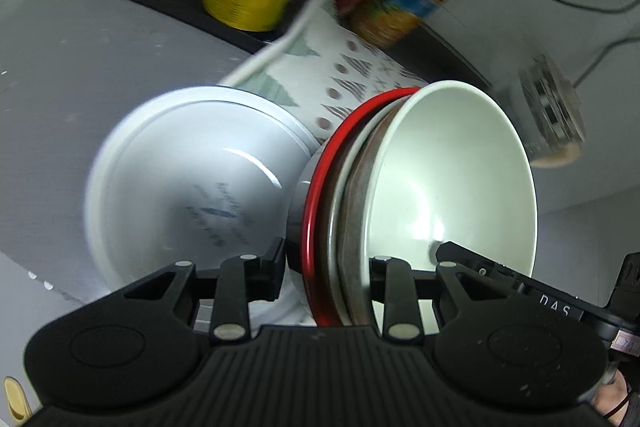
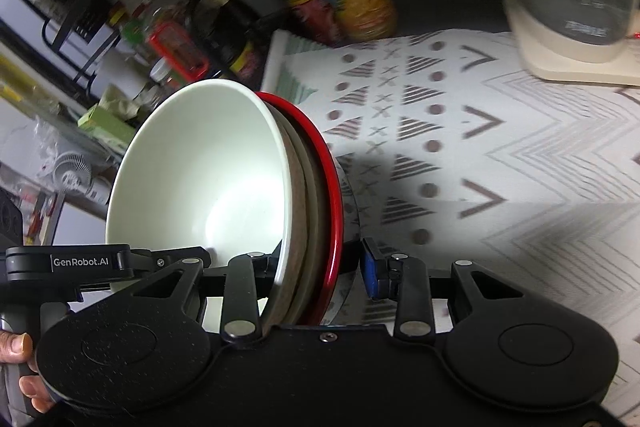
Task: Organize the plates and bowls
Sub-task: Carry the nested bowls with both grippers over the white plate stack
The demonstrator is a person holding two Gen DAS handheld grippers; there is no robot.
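Both the left tool (image 1: 324,271) and the right tool (image 2: 318,263) pinch opposite rims of a tilted stack of nested bowls, pale green ceramic bowl (image 1: 452,183) over a red-rimmed one (image 1: 320,199), apparently lifted above the patterned mat (image 2: 460,131) at centre frame.

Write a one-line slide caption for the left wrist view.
Left tool clamps a nested stack of pale green bowl and red-rimmed dish beside a white ceramic bowl.
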